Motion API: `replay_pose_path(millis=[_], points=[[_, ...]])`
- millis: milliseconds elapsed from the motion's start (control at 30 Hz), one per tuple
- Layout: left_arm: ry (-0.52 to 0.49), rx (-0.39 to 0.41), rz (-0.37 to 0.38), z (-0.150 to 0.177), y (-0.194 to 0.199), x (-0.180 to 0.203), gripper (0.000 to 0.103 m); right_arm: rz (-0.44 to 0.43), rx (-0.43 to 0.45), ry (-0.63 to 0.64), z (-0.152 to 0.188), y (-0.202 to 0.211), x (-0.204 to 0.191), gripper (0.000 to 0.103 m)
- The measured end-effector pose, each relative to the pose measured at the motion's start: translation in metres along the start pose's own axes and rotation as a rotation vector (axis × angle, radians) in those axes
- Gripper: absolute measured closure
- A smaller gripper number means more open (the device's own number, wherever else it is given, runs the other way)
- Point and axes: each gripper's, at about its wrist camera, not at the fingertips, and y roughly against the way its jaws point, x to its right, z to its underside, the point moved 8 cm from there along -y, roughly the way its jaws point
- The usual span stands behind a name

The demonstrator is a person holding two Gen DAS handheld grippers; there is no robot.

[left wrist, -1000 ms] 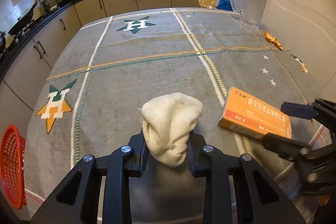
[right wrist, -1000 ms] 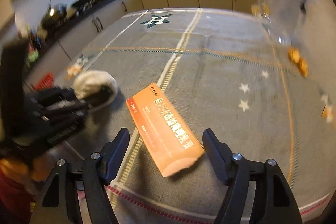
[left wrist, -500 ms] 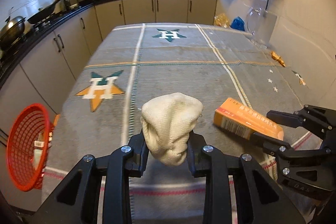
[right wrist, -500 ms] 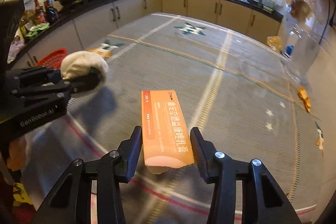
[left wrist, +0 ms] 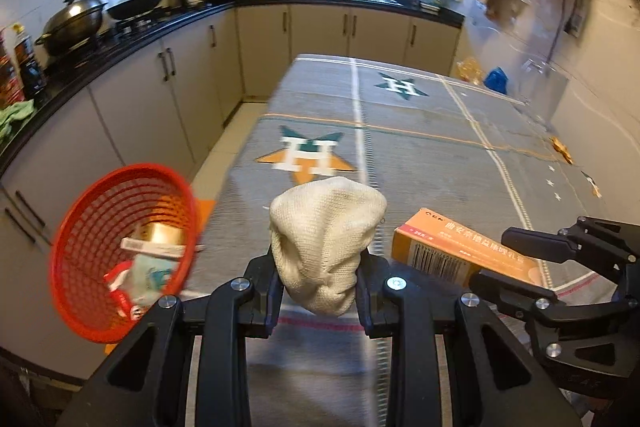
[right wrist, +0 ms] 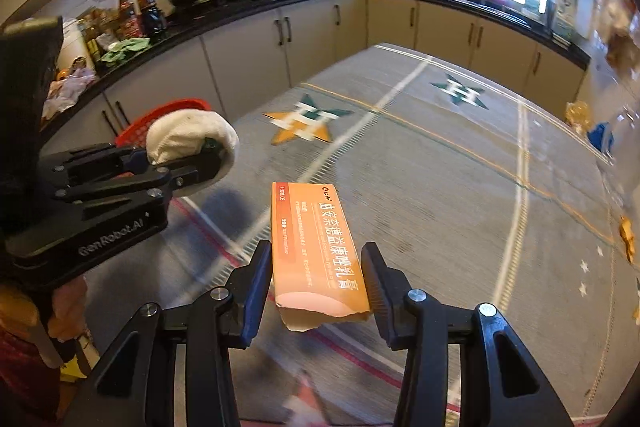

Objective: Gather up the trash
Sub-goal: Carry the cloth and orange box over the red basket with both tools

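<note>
Both hand-held grippers have swung toward the red basket (left wrist: pixel 120 251): left hand-held gripper (left wrist: pixel 320 279) squeezes the cloth ball (left wrist: pixel 326 243), right hand-held gripper (right wrist: pixel 316 279) clamps the orange box (right wrist: pixel 316 247); next, carry both over the basket, left of the tabletop (left wrist: pixel 420 147), then let go

Cream cloth (left wrist: pixel 326 243), orange box (right wrist: pixel 316 247), red basket (left wrist: pixel 120 251)

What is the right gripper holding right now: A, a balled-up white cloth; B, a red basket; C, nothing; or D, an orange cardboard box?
D: in the right wrist view the right gripper is clamped on the sides of the orange cardboard box, which is lifted off the tablecloth.
</note>
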Motion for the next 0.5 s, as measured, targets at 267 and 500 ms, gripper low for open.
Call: replay_pose_path(millis=[267, 500], points=[[0.097, 0.018, -0.068, 0.007, 0.016, -0.074, 0.074, -0.104, 0.021, 0.000, -0.040, -0.010, -0.053, 0.054], [0.195, 0.003, -0.149, 0.020, 0.016, -0.148, 0.074, -0.195, 0.003, -0.009, -0.075, -0.043, -0.107, 0.054]])
